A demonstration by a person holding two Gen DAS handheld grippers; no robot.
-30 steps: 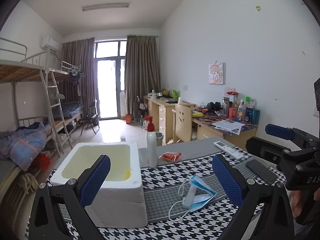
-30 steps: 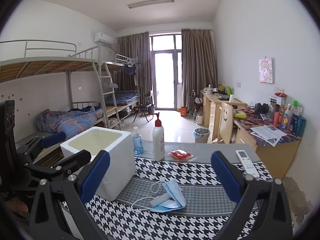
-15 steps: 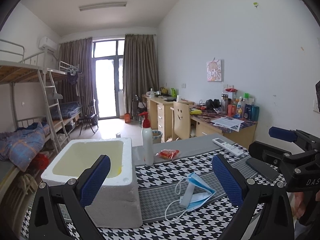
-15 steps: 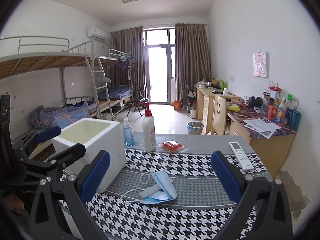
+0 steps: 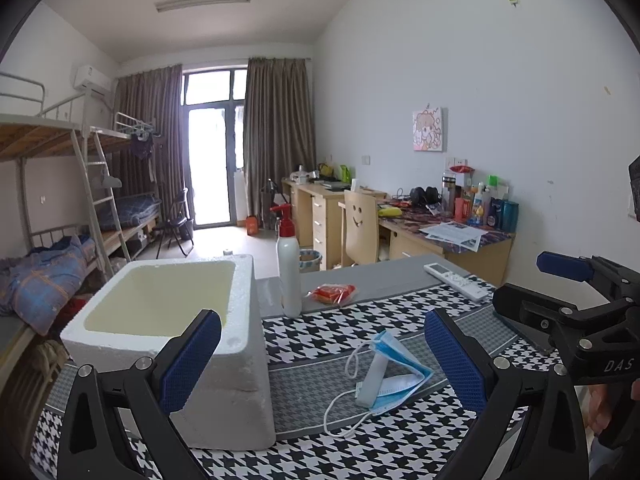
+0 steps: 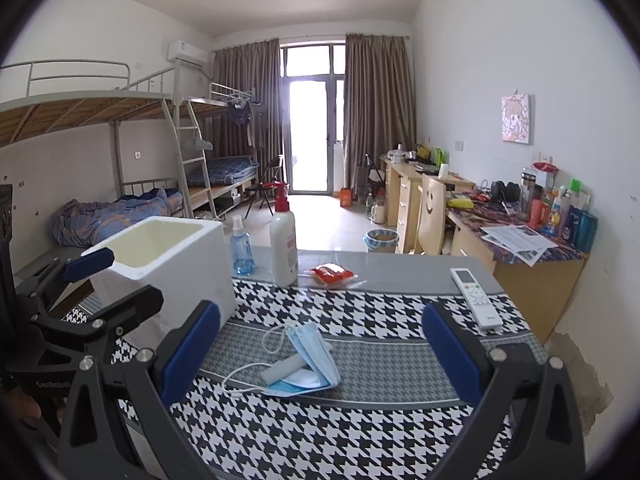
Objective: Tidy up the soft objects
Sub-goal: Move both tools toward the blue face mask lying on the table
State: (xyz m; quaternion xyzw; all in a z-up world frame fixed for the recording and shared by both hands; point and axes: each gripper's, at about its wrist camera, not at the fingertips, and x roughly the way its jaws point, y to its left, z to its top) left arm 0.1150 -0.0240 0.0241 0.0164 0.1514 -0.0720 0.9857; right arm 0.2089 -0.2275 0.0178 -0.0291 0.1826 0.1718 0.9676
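Blue face mask (image 6: 308,364) on houndstooth cloth (image 6: 360,432), draped over pale tube (image 6: 282,370), dead centre between right gripper's pads. White foam box (image 6: 176,264) at 10 o'clock from mask, apparently empty. Red packet (image 6: 332,273) at 12 o'clock, just beside pump bottle (image 6: 283,244). Remote (image 6: 476,298) at 2 o'clock. Left gripper (image 5: 320,364) jaws wide apart, nothing held. Right gripper (image 6: 320,364) same, spread wide, empty. Nothing sorted yet, by look of it; mask pickup and drop into box ahead.
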